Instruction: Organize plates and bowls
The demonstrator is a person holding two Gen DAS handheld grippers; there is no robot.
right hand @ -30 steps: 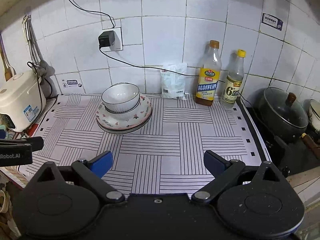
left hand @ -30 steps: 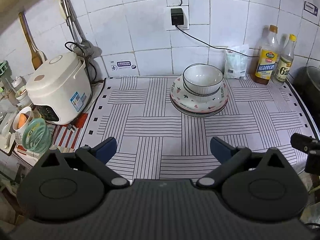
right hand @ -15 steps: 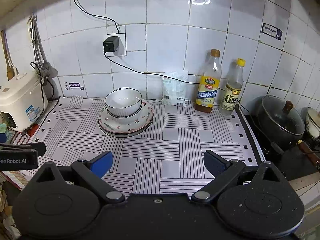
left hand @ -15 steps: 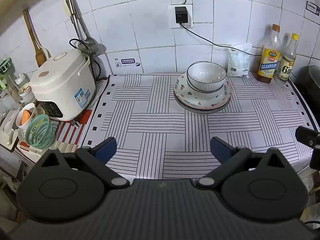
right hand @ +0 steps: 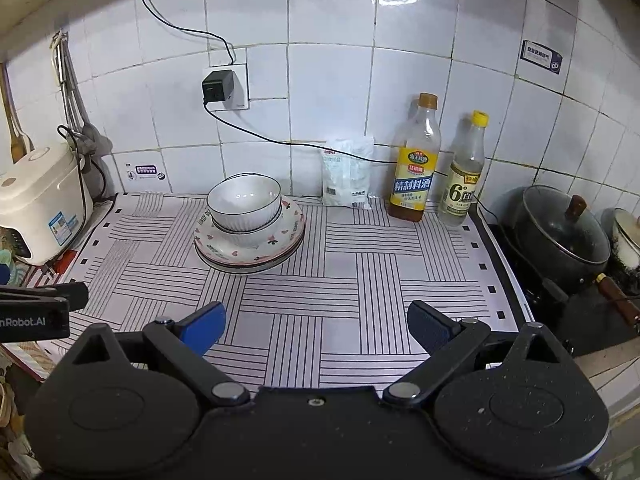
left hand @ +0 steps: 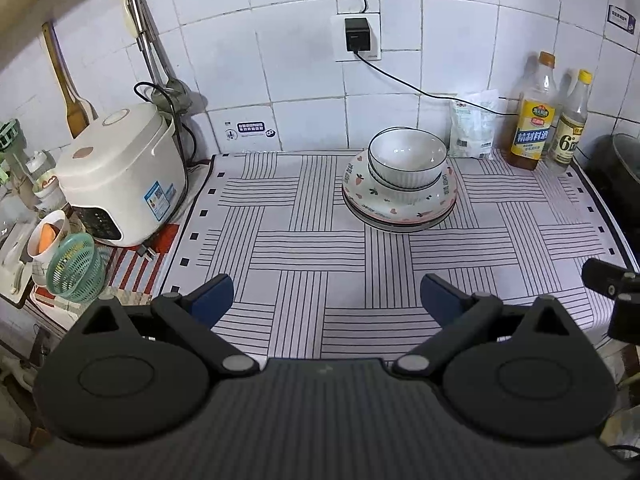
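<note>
Only the left wrist view catches the stuff on the far left: a green basket (left hand: pixel 75 267), a cup (left hand: pixel 45 240) with something orange in it, and a wooden spatula (left hand: pixel 66 80) hanging on the wall. Only the right wrist view shows the black pot (right hand: pixel 560 236) with a glass lid off to the right, plus a knife handle (right hand: pixel 616 294) near it.

Both grippers hover over the near edge of the counter, level, pointing at the far wall. The left gripper (left hand: pixel 327 296) has its jaws spread wide with nothing between them; same for the right gripper (right hand: pixel 316 326). They sit side by side, each poking into the edge of the other's view.

The bowls (left hand: pixel 407 162) are nested and sit on stacked plates (left hand: pixel 400 210), far centre of the striped mat (left hand: pixel 300 240), well apart from both grippers.

Rice cooker (left hand: pixel 120 172) on the left, two bottles (right hand: pixel 416 164) and a white bag (right hand: pixel 347 174) against the white tiled wall (right hand: pixel 328 80), charger (right hand: pixel 217 86) plugged in above.
</note>
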